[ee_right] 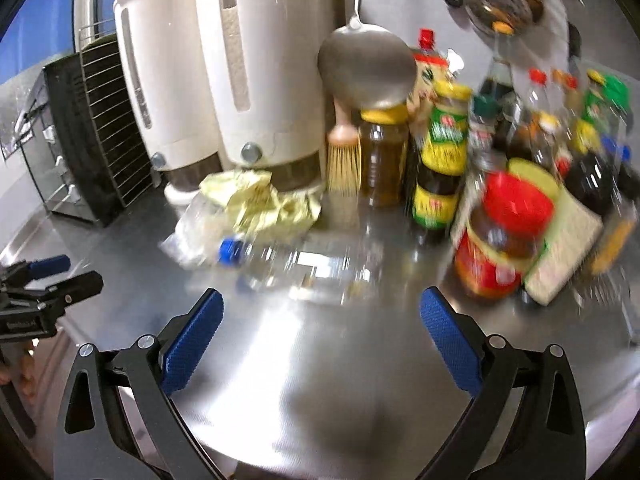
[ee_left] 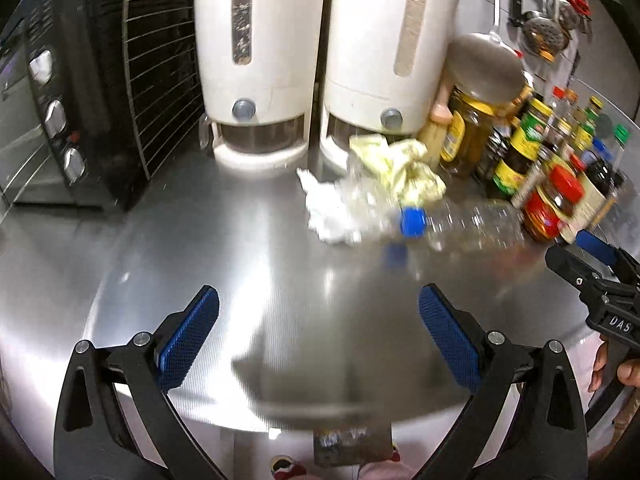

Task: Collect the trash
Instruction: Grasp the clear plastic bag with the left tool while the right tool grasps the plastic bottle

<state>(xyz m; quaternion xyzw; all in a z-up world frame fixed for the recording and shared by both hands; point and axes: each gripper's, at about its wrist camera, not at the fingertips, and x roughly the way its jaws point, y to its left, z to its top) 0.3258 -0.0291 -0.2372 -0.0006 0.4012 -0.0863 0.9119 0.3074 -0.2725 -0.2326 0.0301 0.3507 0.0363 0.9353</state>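
Note:
A clear plastic bottle [ee_left: 468,222] with a blue cap [ee_left: 413,222] lies on its side on the steel counter [ee_left: 240,248]. Beside it lie a crumpled white tissue [ee_left: 326,210], a clear plastic wrapper [ee_left: 366,188] and a crumpled yellow paper [ee_left: 404,168]. My left gripper [ee_left: 318,336] is open and empty, short of the trash. In the right wrist view the bottle [ee_right: 304,268], its cap [ee_right: 231,250], the wrapper [ee_right: 192,232] and the yellow paper [ee_right: 264,204] lie just ahead of my open, empty right gripper [ee_right: 320,336]. The right gripper also shows at the right edge of the left wrist view [ee_left: 592,276].
Two white dispensers [ee_left: 256,60] stand at the back. A black oven with a wire rack [ee_left: 80,92] is at the left. Several sauce jars and bottles [ee_right: 504,208], a brush [ee_right: 344,156] and a hanging ladle [ee_right: 366,68] crowd the right.

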